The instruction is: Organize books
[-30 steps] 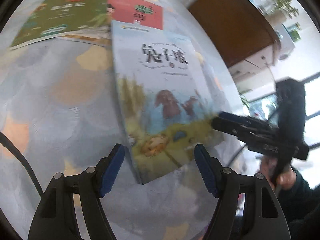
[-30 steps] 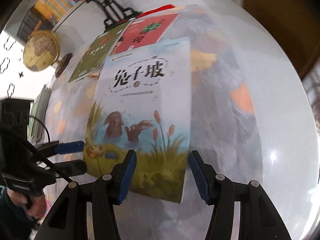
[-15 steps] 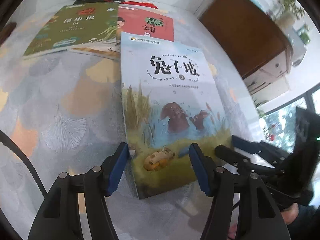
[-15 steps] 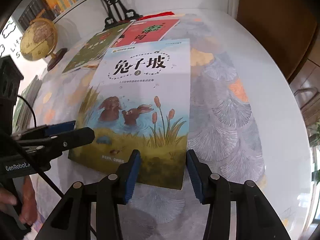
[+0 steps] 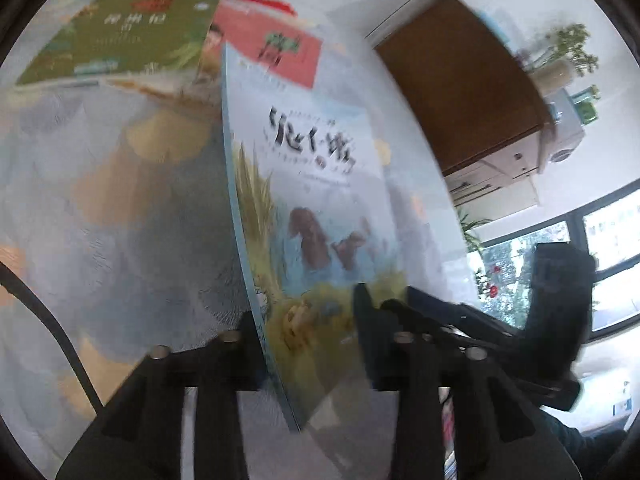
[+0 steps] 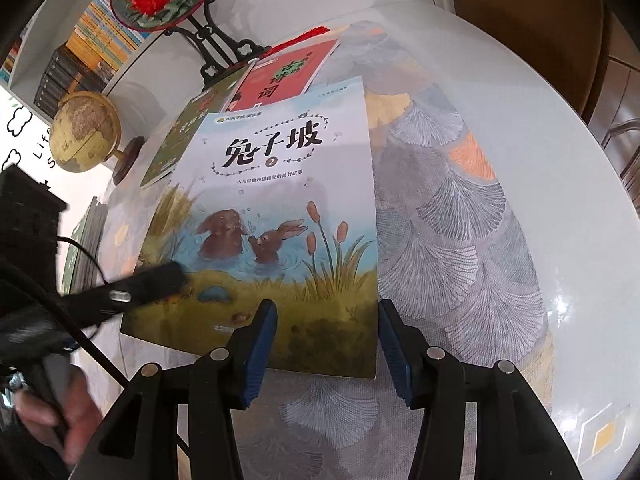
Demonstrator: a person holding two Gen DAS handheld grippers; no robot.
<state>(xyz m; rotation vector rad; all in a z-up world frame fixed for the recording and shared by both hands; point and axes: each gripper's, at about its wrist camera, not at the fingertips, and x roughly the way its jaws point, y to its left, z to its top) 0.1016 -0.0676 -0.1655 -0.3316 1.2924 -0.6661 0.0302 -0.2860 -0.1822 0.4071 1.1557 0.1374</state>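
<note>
Half a second on, the left gripper [image 5: 304, 328] has pushed forward over the near-left corner of the rabbit book [image 5: 320, 216], which now fills its view, blurred and seemingly tipped up along its left edge. Its fingers [image 5: 368, 320] stand apart either side of that corner; whether either one touches the cover cannot be told through the blur. Beyond lie the green book [image 5: 120, 36] and the red book [image 5: 280, 52], flat on the desk [image 5: 120, 220].

From the right wrist, the right gripper [image 6: 324, 340] hovers at the book's near edge with its blue fingers [image 6: 260, 340] apart, clamped on nothing. The rabbit book [image 6: 276, 216] lies on the patterned cloth, its far end overlapping the red book [image 6: 284, 72] and the green book [image 6: 188, 132]. The left gripper [image 6: 152, 284] reaches in across the lower-left corner.

Judged from this, the step is picking up the top book; next the fingers need to close on an edge. Open desk [image 6: 540, 200] lies to the right, while a globe [image 6: 86, 132] and fan stand [image 6: 216, 48] crowd the far left.
</note>
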